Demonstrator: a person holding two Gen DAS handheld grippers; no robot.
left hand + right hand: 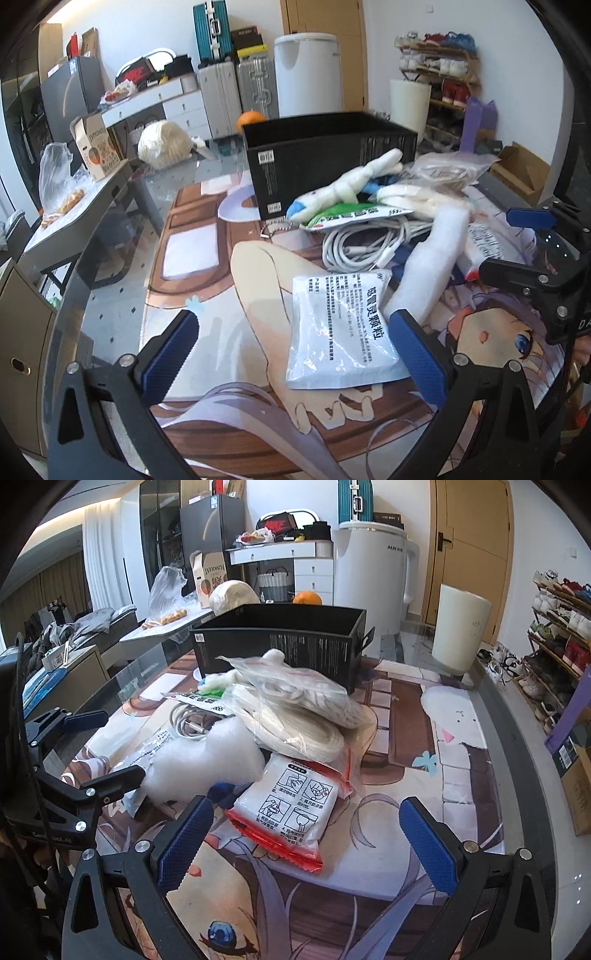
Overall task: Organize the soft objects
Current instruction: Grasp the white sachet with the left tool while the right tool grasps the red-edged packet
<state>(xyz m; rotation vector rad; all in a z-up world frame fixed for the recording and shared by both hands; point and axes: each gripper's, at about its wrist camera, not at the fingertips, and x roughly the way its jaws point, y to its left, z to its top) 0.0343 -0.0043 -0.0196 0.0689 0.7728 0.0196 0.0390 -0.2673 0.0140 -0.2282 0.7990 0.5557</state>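
Observation:
A pile of soft things lies on the printed mat (207,254) in front of an open black box (325,155) (280,642). In it are a white plush toy (340,188), a white fluffy wad (432,258) (207,757), a coiled white cable (362,243), a clear bag of white cord (295,701), a green-white sachet (354,216), a white medicine sachet (343,328) and a red-edged pouch (291,812). My left gripper (295,354) is open around the medicine sachet. My right gripper (306,838) is open, just short of the red-edged pouch.
A white cylinder (461,627) stands at the table's far right corner. An orange (307,598) sits behind the box. A shoe rack (554,635) is to the right, a grey side table (85,206) with a plastic bag to the left.

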